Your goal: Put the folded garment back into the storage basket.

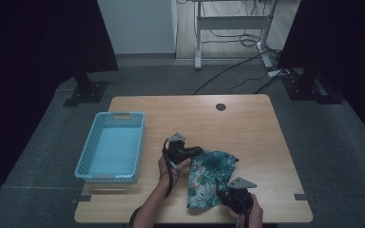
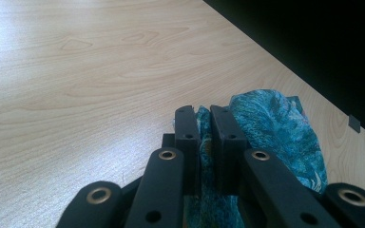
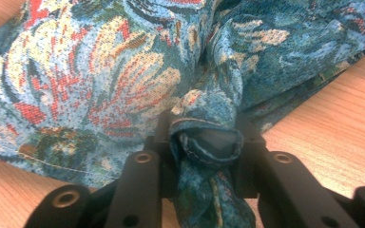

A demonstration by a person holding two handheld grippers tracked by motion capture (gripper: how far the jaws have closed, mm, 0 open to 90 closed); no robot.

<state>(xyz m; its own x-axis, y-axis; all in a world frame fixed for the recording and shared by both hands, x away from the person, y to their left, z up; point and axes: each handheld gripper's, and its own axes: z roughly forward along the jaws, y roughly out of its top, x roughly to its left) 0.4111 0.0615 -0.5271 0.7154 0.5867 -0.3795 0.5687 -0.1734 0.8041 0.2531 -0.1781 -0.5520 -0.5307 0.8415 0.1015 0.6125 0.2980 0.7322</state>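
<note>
A teal floral cloth (image 1: 208,176) lies crumpled on the wooden table (image 1: 256,128) near its front edge. The left gripper (image 1: 196,152) pinches its far corner and the right gripper (image 1: 223,192) clamps a bunched fold at its near edge. A light-blue basket (image 1: 89,156) stands well apart on the left, with bare tabletop between.

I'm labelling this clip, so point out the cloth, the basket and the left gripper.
cloth (image 1: 208,176), high view, middle of the floral fabric
basket (image 1: 110,177), high view, near rim
left gripper (image 2: 203,124), left gripper view, between the jaw tips shut on the cloth
</note>
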